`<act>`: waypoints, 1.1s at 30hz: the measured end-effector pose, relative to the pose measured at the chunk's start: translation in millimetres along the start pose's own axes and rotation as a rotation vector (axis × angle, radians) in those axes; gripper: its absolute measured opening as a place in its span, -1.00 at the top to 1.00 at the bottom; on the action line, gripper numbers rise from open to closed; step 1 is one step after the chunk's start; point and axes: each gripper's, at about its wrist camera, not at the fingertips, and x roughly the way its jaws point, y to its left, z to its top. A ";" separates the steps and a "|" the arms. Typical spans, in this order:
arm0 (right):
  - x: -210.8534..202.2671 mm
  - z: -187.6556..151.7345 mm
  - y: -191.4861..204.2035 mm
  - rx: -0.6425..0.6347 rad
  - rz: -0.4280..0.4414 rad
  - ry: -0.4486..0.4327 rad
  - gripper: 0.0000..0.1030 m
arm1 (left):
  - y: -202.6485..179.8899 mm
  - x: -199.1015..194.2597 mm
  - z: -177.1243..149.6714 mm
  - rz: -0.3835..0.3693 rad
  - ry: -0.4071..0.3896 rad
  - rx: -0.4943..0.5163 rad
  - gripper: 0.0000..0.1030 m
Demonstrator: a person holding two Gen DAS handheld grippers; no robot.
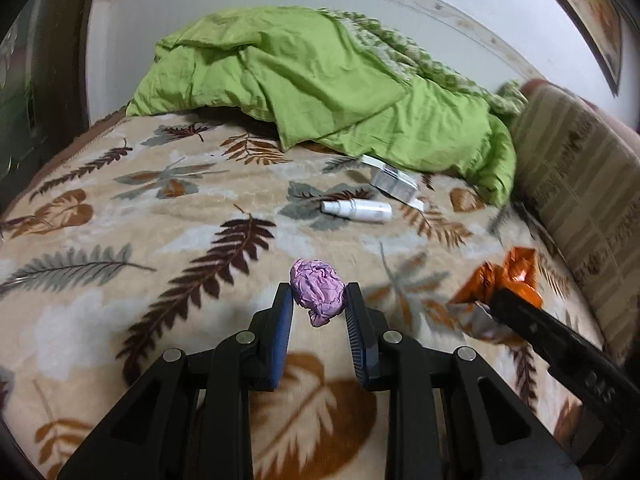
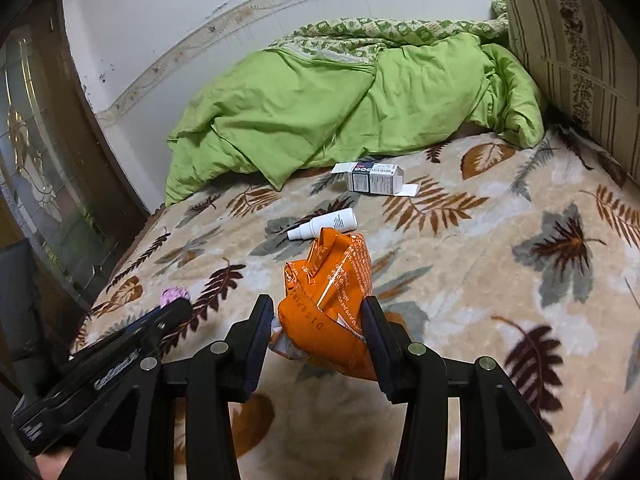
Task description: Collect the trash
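My left gripper (image 1: pixel 318 300) is shut on a crumpled pink paper ball (image 1: pixel 318 294), lifted above the leaf-patterned blanket (image 1: pixel 160 208). My right gripper (image 2: pixel 318 316) is shut on a crumpled orange snack bag (image 2: pixel 332 292), also held off the bed. In the left wrist view the orange bag (image 1: pixel 508 280) and the right gripper's black finger (image 1: pixel 520 312) show at the right. In the right wrist view the pink ball (image 2: pixel 174 295) peeks above the left gripper at the lower left. A white spray bottle (image 1: pixel 358 210) (image 2: pixel 324 224) and an opened small carton (image 1: pixel 394 182) (image 2: pixel 374 178) lie on the blanket farther back.
A rumpled green duvet (image 1: pixel 320 88) (image 2: pixel 340 112) is heaped along the wall at the back of the bed. A striped cushion (image 1: pixel 580 168) (image 2: pixel 572 52) stands at the right. A dark wooden door with patterned glass (image 2: pixel 36 184) borders the bed on the left.
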 end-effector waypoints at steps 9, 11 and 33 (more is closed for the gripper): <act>-42.7 -34.2 10.5 -0.038 0.022 0.009 0.06 | 0.3 -69.5 -49.5 -0.009 -0.009 0.056 0.51; -49.3 -39.8 12.6 -0.046 0.038 0.010 0.06 | 5.5 -73.8 -58.5 -0.001 -0.006 0.032 0.51; -52.4 -62.1 21.9 -0.113 0.036 0.056 0.06 | 14.8 -53.4 -74.8 0.006 0.018 0.001 0.51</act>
